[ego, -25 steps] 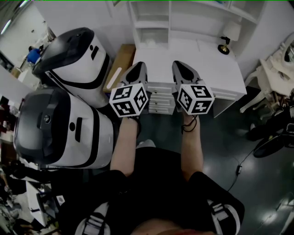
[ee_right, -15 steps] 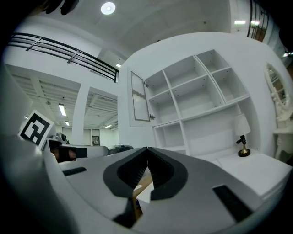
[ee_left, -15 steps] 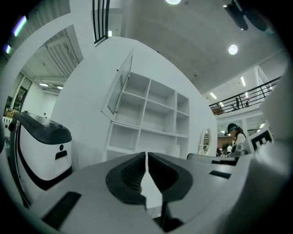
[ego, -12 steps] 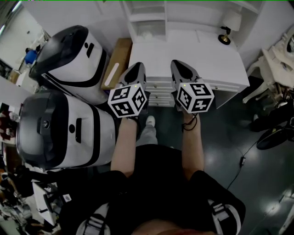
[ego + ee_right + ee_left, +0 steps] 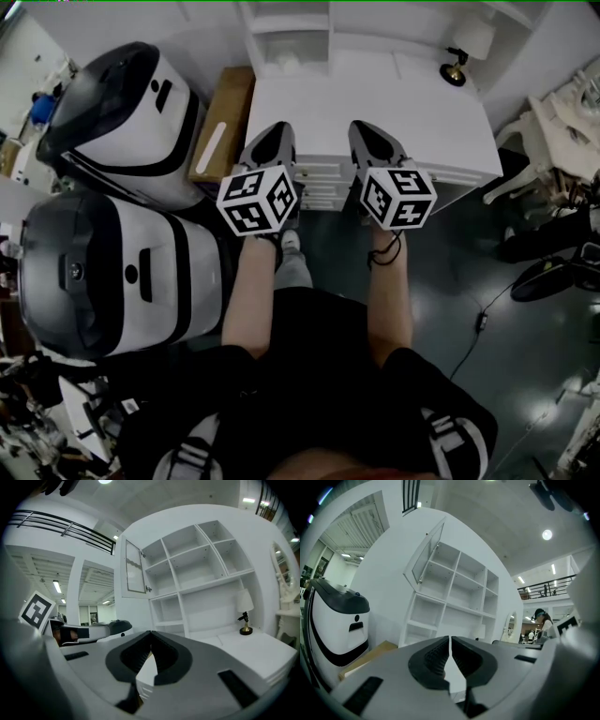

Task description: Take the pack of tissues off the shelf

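Note:
A white shelf unit (image 5: 286,37) stands on the back of a white desk (image 5: 375,103). In its lower left cubby lies a small pale thing (image 5: 284,62), perhaps the pack of tissues; it is too small to tell. My left gripper (image 5: 278,133) and right gripper (image 5: 364,131) are held side by side, level, over the desk's front edge and pointing at the shelf. Both are shut with nothing between the jaws. The left gripper view shows the shut left gripper (image 5: 450,640) before the shelf unit (image 5: 454,592), and the right gripper view shows the shut right gripper (image 5: 151,634) before the shelf unit (image 5: 197,569).
Two large white and black machines (image 5: 122,108) (image 5: 103,272) stand at the left. A cardboard box (image 5: 220,122) lies between them and the desk. A small lamp (image 5: 456,67) stands at the desk's back right. A white chair (image 5: 553,122) is at the right, and a cable (image 5: 483,319) crosses the dark floor.
The person has stepped toward the desk; a leg and shoe now show below the left gripper. The grippers stay shut and side by side, and the shelf has slid up and left.

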Demonstrator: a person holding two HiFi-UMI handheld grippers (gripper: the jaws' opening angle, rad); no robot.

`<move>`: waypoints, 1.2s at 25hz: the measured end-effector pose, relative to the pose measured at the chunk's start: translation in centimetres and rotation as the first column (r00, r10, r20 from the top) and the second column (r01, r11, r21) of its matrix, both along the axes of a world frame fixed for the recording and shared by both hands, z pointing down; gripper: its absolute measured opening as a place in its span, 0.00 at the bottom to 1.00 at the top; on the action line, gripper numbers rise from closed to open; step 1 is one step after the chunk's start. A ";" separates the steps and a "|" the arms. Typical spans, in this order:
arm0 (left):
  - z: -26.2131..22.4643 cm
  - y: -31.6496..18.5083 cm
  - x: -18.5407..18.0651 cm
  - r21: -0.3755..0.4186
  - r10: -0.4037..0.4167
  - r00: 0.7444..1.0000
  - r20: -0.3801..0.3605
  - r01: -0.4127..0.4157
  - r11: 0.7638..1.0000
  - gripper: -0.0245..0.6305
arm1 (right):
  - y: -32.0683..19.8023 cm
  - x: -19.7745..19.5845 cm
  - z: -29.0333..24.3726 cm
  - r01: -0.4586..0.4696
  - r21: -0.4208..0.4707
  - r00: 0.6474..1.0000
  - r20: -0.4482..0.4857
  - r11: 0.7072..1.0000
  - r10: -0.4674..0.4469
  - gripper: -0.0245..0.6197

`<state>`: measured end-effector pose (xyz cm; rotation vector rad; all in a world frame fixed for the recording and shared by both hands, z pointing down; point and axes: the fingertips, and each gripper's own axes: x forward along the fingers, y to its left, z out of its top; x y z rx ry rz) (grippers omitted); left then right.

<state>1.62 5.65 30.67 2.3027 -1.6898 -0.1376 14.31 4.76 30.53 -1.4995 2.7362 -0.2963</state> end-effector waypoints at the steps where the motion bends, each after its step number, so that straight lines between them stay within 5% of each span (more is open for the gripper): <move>1: 0.3 -0.5 -0.2 -0.004 0.000 1.000 -0.004 0.000 1.000 0.08 | -0.5 -0.2 0.2 0.001 -0.001 1.000 -0.005 1.000 -0.001 0.07; 5: 0.7 -3.0 -1.5 -0.017 -0.018 0.999 -0.030 0.017 1.000 0.08 | -2.8 -1.0 0.1 -0.003 0.007 1.000 -0.010 1.000 0.003 0.07; 9: -0.8 -5.7 -2.2 0.038 -0.028 0.997 0.069 0.026 0.999 0.08 | -5.5 -3.8 0.3 0.016 0.005 1.000 -0.013 1.000 -0.016 0.07; 11: -1.0 -7.0 -2.9 0.049 -0.019 0.999 0.051 0.016 0.999 0.08 | -6.8 -5.6 0.7 0.043 0.005 0.999 -0.025 0.999 -0.043 0.07; 22: 5.3 -15.3 -10.6 -0.116 -0.079 0.997 0.001 0.079 0.990 0.08 | -14.0 -10.6 6.8 0.057 -0.147 0.995 -0.077 0.988 -0.069 0.07; 30: 6.8 -20.2 -12.8 -0.118 -0.043 0.998 0.036 0.047 0.992 0.08 | -19.0 -12.5 8.2 0.033 -0.164 0.998 -0.047 0.986 -0.041 0.07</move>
